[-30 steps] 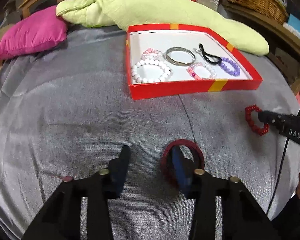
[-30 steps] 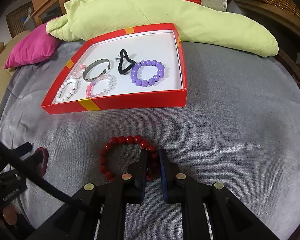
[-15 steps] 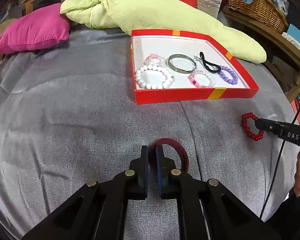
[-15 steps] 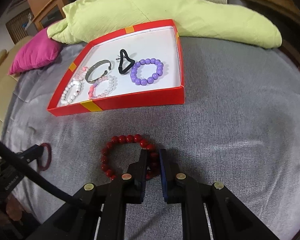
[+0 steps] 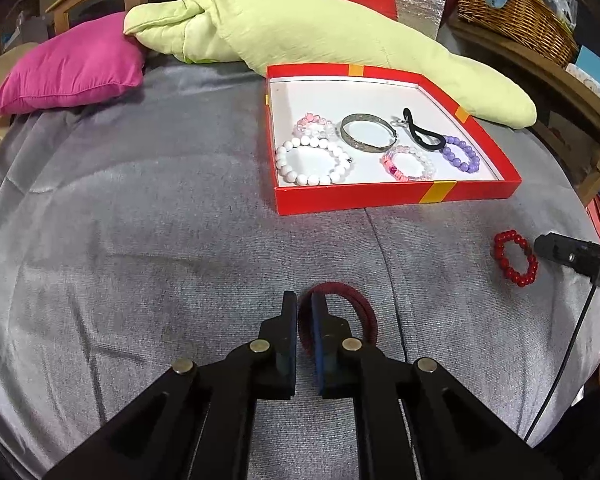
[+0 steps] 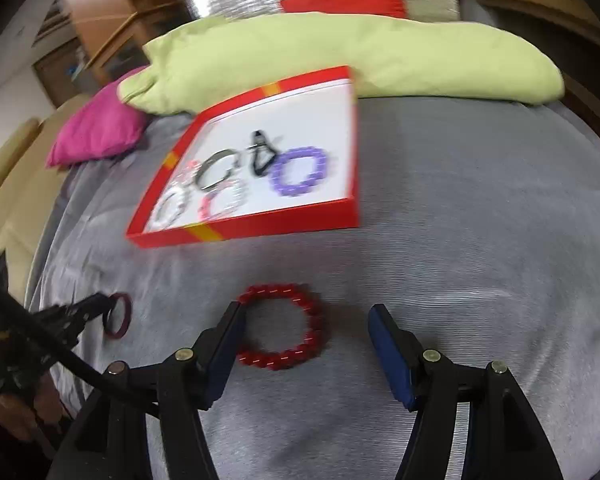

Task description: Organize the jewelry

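Note:
My left gripper [image 5: 304, 300] is shut on the near rim of a dark red bangle [image 5: 358, 306], low over the grey cover; it also shows in the right wrist view [image 6: 120, 316]. My right gripper [image 6: 306, 312] is open, its fingers either side of a red bead bracelet [image 6: 288, 330] that lies loose on the cover, also in the left wrist view [image 5: 516, 258]. The red box [image 5: 380, 196] with a white floor holds white, pink, silver and purple bracelets and a black hair tie [image 5: 424, 134].
A green pillow [image 5: 320, 28] lies behind the box, a pink cushion [image 5: 68, 68] at far left. A wicker basket [image 5: 516, 0] and wooden shelves stand at the right. The grey cover [image 5: 140, 220] spreads around the box.
My left gripper shut on the dark red bangle and holds it. My right gripper opened and let go of the red bead bracelet, which now lies on the cover.

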